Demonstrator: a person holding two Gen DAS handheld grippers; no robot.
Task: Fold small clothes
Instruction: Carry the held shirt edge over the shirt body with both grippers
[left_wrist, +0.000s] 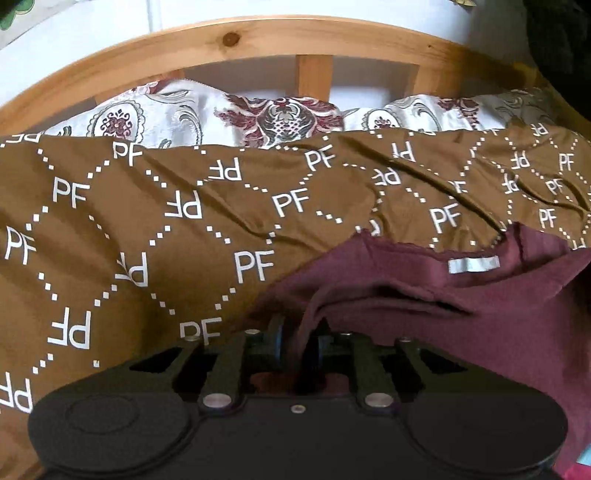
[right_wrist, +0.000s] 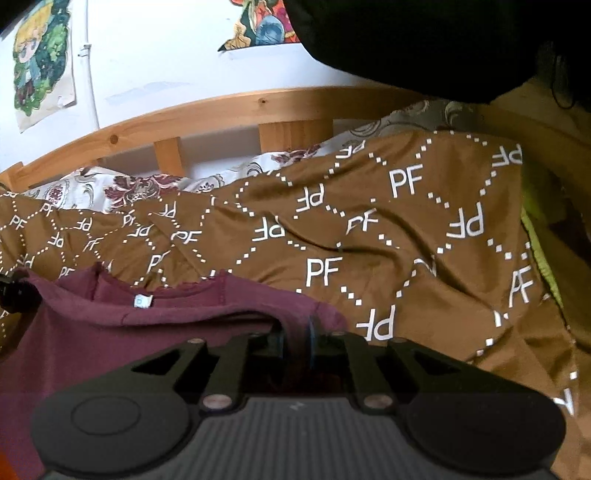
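Note:
A small maroon garment with a white neck label lies on a brown bedspread printed with "PF". My left gripper is shut on the garment's left shoulder edge, and fabric bunches between the fingers. In the right wrist view the same garment spreads to the left, with its label near the collar. My right gripper is shut on the garment's right shoulder edge. Both grippers hold the garment low over the bedspread.
A wooden slatted headboard runs across the back, with floral pillows in front of it. Posters hang on the white wall. A lime-green cloth lies at the bed's right edge. A dark shape fills the upper right.

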